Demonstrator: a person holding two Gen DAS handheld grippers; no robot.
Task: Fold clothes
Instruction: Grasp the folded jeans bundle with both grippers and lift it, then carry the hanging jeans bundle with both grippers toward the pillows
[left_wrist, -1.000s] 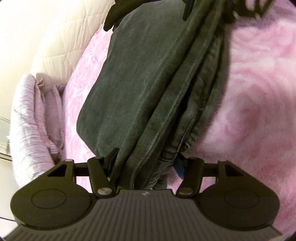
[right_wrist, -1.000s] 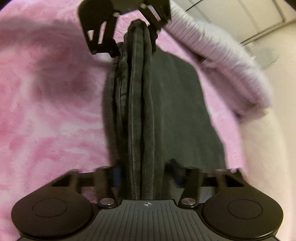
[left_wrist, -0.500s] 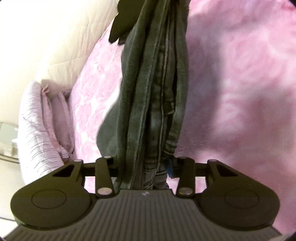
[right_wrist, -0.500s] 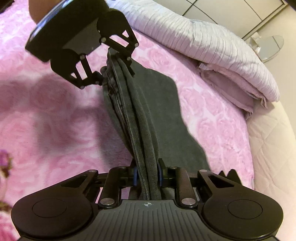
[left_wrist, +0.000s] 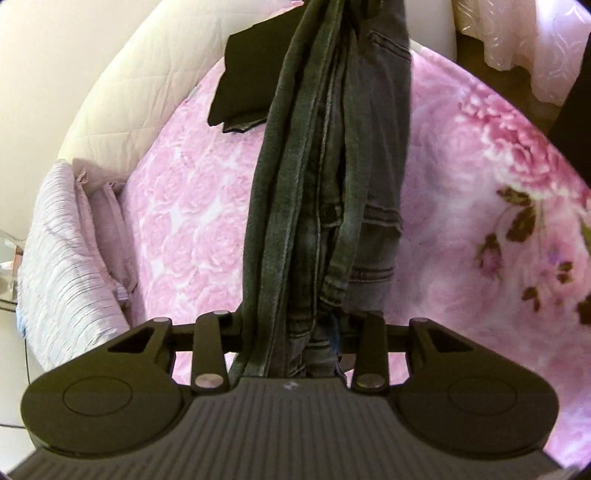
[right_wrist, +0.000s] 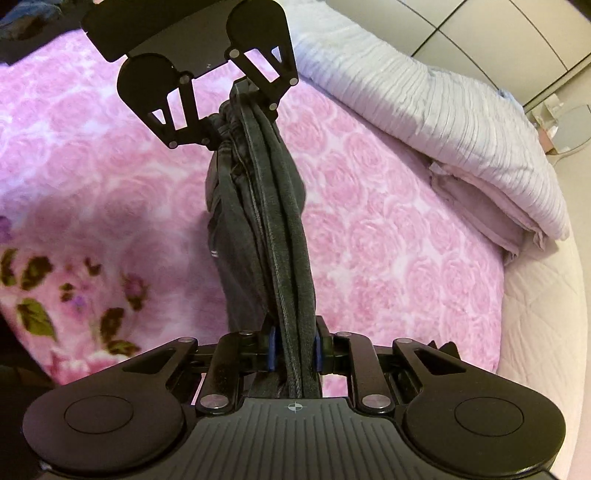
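Observation:
Dark grey jeans (left_wrist: 332, 166), bunched lengthwise into a thick band, hang stretched between my two grippers above the pink rose blanket (left_wrist: 192, 203). My left gripper (left_wrist: 291, 332) is shut on the waistband end, with folds of denim filling the gap between its jaws. In the right wrist view my right gripper (right_wrist: 294, 347) is shut on the other end of the jeans (right_wrist: 266, 229), its blue pads (right_wrist: 272, 349) pressing the seams. My left gripper (right_wrist: 236, 118) shows there too, at the far end, clamped on the fabric. A loose part of the jeans droops below the band.
A folded black garment (left_wrist: 247, 81) lies on the blanket near the cream quilted mattress edge (left_wrist: 147, 74). A folded lilac striped duvet (right_wrist: 443, 110) sits at the head of the bed. A round glass table (right_wrist: 569, 125) stands beyond it.
Both grippers closed on the jeans and rose. The jeans, which lay flat on the blanket, now hang off the bed as a taut band between them.

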